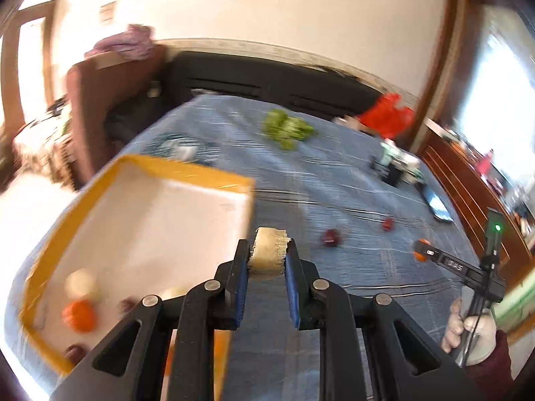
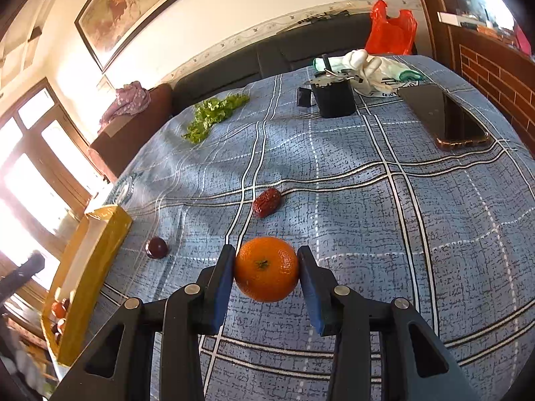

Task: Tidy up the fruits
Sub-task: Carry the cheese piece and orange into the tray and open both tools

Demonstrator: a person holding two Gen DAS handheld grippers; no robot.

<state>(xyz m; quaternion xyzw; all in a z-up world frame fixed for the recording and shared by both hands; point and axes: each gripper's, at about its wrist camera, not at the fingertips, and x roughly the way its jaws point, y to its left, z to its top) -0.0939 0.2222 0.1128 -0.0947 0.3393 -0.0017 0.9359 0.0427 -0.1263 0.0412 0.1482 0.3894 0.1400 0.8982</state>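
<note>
My left gripper (image 1: 267, 250) is shut on a pale yellowish fruit piece (image 1: 267, 254) and holds it beside the right edge of the yellow-rimmed white box (image 1: 160, 214). The box holds an orange (image 1: 79, 314), a pale round fruit (image 1: 80, 284) and dark red fruits. My right gripper (image 2: 265, 255) is shut on an orange mandarin (image 2: 266, 269) just above the blue checked cloth (image 2: 367, 220). A red date (image 2: 266, 202) and a dark round fruit (image 2: 157, 248) lie on the cloth ahead. The box also shows at the left of the right wrist view (image 2: 97, 260).
Green leafy vegetable (image 2: 214, 115) lies far on the cloth. A black container (image 2: 334, 98), a white bag (image 2: 371, 70), a red bag (image 2: 391, 30) and a phone (image 2: 448, 117) sit at the far right. A dark sofa and a wooden partition border the table.
</note>
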